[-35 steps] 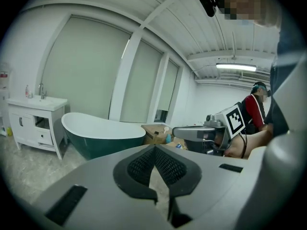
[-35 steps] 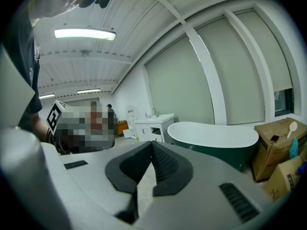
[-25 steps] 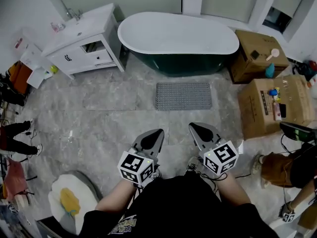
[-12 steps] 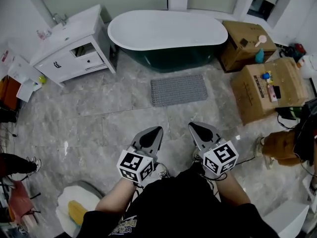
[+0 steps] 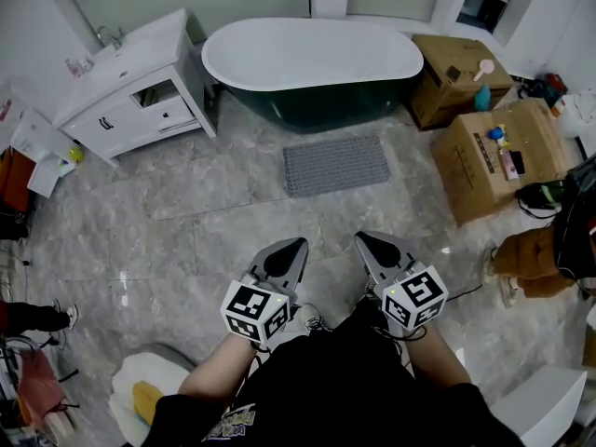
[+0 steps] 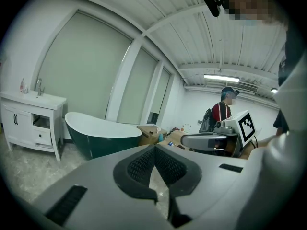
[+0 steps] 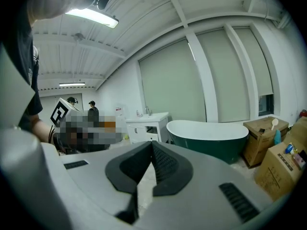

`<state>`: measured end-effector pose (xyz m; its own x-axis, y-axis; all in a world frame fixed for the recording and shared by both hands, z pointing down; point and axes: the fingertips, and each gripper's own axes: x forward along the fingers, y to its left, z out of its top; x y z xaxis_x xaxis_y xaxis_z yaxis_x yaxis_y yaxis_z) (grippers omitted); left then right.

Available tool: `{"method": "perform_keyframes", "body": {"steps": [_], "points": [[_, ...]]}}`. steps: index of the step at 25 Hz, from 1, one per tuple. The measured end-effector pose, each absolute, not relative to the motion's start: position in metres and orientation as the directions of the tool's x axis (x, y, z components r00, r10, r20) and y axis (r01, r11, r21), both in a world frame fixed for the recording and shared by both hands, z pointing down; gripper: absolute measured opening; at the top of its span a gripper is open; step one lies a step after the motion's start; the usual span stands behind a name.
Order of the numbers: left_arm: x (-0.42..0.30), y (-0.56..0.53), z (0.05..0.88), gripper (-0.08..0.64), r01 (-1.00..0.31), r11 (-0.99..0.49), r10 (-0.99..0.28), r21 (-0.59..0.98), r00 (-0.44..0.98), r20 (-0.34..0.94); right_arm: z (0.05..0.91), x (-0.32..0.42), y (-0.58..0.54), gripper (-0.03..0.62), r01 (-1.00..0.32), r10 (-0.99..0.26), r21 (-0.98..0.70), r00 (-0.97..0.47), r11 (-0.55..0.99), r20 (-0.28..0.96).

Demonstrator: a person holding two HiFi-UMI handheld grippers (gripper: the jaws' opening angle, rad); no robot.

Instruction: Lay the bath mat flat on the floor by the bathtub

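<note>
A grey bath mat (image 5: 336, 165) lies flat on the marble floor just in front of the dark green bathtub (image 5: 312, 71) with its white inside. Both grippers are held close to my body, well short of the mat. My left gripper (image 5: 296, 246) is shut and holds nothing; its jaws meet at the tip in the left gripper view (image 6: 154, 148). My right gripper (image 5: 361, 237) is shut too, also empty, its jaws touching in the right gripper view (image 7: 152, 145). The tub (image 6: 103, 135) (image 7: 208, 134) shows in both gripper views.
A white vanity cabinet (image 5: 140, 87) stands left of the tub. Cardboard boxes (image 5: 492, 155) with small items sit at the right. A person's legs (image 5: 526, 259) are at the right edge. A white round object with a yellow thing (image 5: 140, 399) is at the lower left.
The head view has shifted a little, so the tub, mat and boxes sit slightly elsewhere in the frame. The grippers stay shut in the same place before my body.
</note>
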<state>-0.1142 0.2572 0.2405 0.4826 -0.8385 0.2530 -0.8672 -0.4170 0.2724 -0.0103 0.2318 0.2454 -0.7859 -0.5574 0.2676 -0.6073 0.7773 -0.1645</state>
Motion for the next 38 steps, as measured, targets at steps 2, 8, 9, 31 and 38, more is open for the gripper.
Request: {"method": "perform_keyframes", "body": {"steps": [2,8,9,31,38], "points": [[-0.118,0.26,0.239,0.015,-0.867,-0.418,-0.839,0.271,0.482,0.251,0.243,-0.014,0.233,0.017,-0.606,-0.558,-0.158,-0.787,0.78,0.265],[-0.125,0.259,0.236,0.015,-0.872,-0.406,-0.847,0.273,0.471,0.246,0.24,-0.02,0.231,0.017,-0.6,-0.554,-0.161,-0.792,0.783,0.257],[-0.125,0.259,0.236,0.015,-0.872,-0.406,-0.847,0.274,0.471,0.244,0.24,-0.02,0.231,0.017,-0.6,-0.554,-0.162,-0.792,0.783,0.257],[-0.112,0.281,0.235,0.015,-0.872,-0.409,-0.853,0.27,0.47,0.228,0.238,-0.011,0.256,0.017,-0.598,-0.557,-0.166,-0.796,0.784,0.238],[-0.107,0.293,0.234,0.015,-0.873,-0.408,-0.855,0.265,0.468,0.225,0.235,-0.008,0.267,0.017,-0.594,-0.556,-0.161,-0.8,0.788,0.228]]}}
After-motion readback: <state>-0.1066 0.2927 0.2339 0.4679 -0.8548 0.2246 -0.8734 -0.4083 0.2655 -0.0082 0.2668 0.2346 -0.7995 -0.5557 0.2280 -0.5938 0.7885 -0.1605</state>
